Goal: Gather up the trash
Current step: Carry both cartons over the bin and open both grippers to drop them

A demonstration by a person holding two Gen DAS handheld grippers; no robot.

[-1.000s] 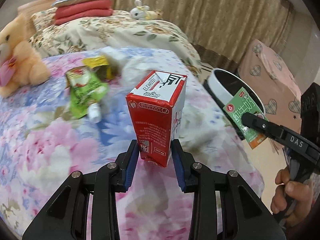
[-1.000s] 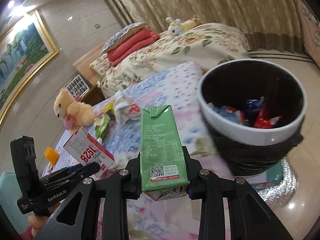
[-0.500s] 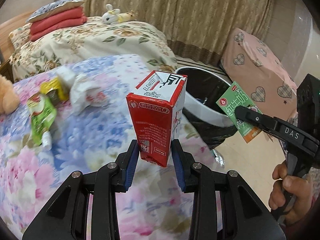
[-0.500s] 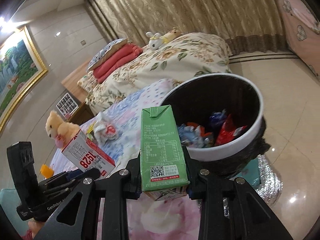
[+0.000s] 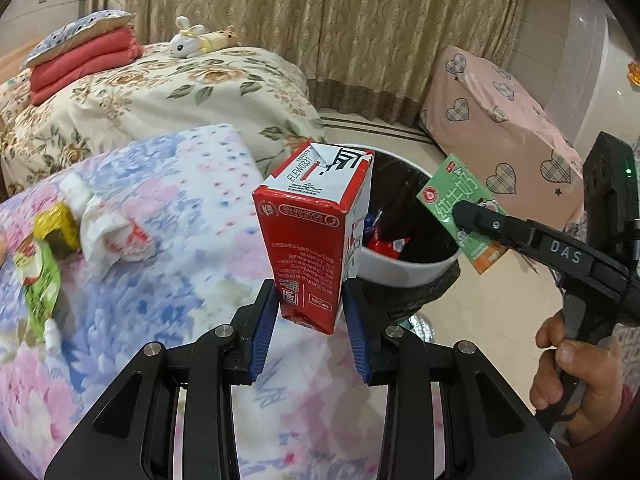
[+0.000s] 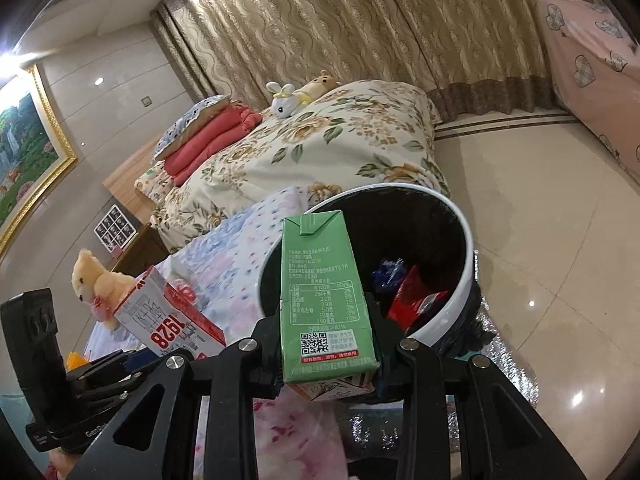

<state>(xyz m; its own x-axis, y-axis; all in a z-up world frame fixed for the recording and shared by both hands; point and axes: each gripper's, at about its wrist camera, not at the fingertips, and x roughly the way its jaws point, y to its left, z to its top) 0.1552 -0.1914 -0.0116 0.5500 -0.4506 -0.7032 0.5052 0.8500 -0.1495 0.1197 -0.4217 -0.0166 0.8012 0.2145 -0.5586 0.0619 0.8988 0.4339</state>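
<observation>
Red and white, the milk carton [image 5: 316,232] is clamped low on its sides between the blue pads [image 5: 262,334] of the left gripper [image 5: 310,336], at the centre of the left wrist view. Behind it, centre right, the white-rimmed trash bin [image 5: 404,272] is seen with red and blue wrappers inside. The green carton [image 6: 320,304] is gripped upright by the right gripper [image 6: 328,364] at the lower centre of the right wrist view, in front of the bin's near rim [image 6: 444,320]. On the floral blanket [image 5: 168,280], at the left of the left wrist view, a crumpled white wrapper [image 5: 108,228], a yellow packet [image 5: 56,226] and a green pouch [image 5: 38,280] are left lying. A teddy bear [image 6: 96,284] is seen at the left of the right wrist view.
</observation>
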